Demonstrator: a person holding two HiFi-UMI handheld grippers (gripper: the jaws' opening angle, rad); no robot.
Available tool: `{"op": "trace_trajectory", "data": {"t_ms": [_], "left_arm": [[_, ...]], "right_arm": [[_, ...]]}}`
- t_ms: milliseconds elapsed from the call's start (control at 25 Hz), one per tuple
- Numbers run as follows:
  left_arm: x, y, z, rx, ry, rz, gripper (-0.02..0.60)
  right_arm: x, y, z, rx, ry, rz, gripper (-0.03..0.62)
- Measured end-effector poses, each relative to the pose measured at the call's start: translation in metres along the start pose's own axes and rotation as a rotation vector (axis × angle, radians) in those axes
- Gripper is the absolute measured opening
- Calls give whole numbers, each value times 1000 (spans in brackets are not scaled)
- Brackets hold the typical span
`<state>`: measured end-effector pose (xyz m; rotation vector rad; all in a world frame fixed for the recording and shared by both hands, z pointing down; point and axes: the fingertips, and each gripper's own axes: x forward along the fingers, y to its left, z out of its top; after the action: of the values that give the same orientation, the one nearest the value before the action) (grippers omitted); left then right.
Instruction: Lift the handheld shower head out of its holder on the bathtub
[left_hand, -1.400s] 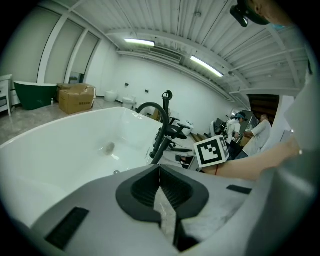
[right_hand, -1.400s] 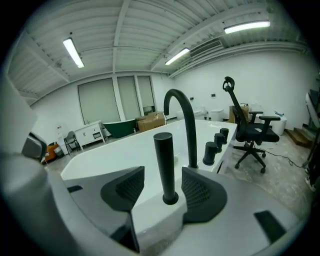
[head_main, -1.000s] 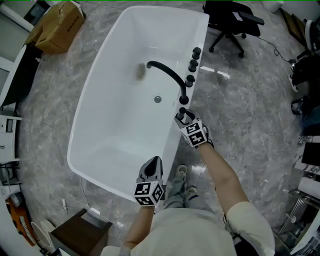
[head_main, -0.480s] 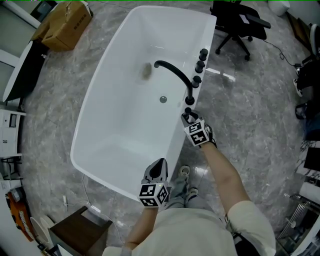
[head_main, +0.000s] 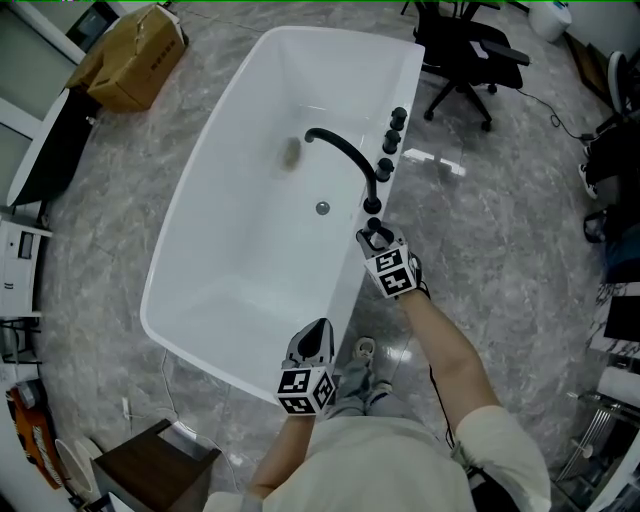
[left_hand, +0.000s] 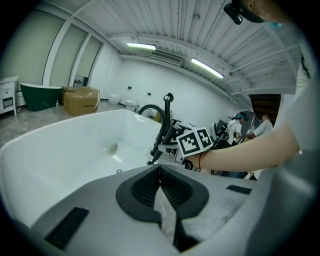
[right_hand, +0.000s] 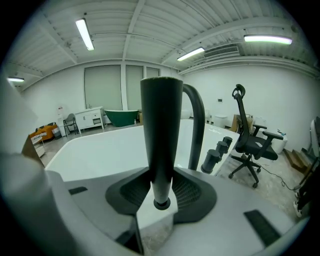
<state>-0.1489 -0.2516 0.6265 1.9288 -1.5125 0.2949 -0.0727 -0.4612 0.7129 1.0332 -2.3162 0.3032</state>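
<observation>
The black stick-shaped shower head (right_hand: 160, 140) stands upright between my right gripper's (right_hand: 161, 200) jaws, which have just been closing and are now shut on its lower shaft. From above, that gripper (head_main: 373, 238) sits at the white bathtub's (head_main: 175, 230) right rim, just below the curved black spout (head_main: 340, 152). The holder is hidden under the gripper. In the left gripper view the shower head (left_hand: 167, 107) rises above the right gripper's marker cube (left_hand: 194, 141). My left gripper (head_main: 313, 335) hovers at the tub's near rim, shut and empty (left_hand: 161, 192).
Three black knobs (head_main: 392, 140) line the rim beyond the spout. A black office chair (head_main: 465, 55) stands on the marble floor at the far right. A cardboard box (head_main: 135, 55) lies at the far left. A dark wooden cabinet (head_main: 155, 465) is near my left side.
The right gripper has risen a little from the tub rim with the shower head in it. The left gripper has stayed where it was.
</observation>
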Motion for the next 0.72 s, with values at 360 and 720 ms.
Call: {"op": "trace_trajectory", "data": {"t_ms": [360, 720], "left_arm": [[-22, -28, -1, 32, -37, -25, 21], [-54, -63, -10, 65, -71, -44, 21]], "right_arm": [[-59, 4, 34, -31, -103, -24, 146], [-131, 17, 60, -47, -214, -33, 146]]}}
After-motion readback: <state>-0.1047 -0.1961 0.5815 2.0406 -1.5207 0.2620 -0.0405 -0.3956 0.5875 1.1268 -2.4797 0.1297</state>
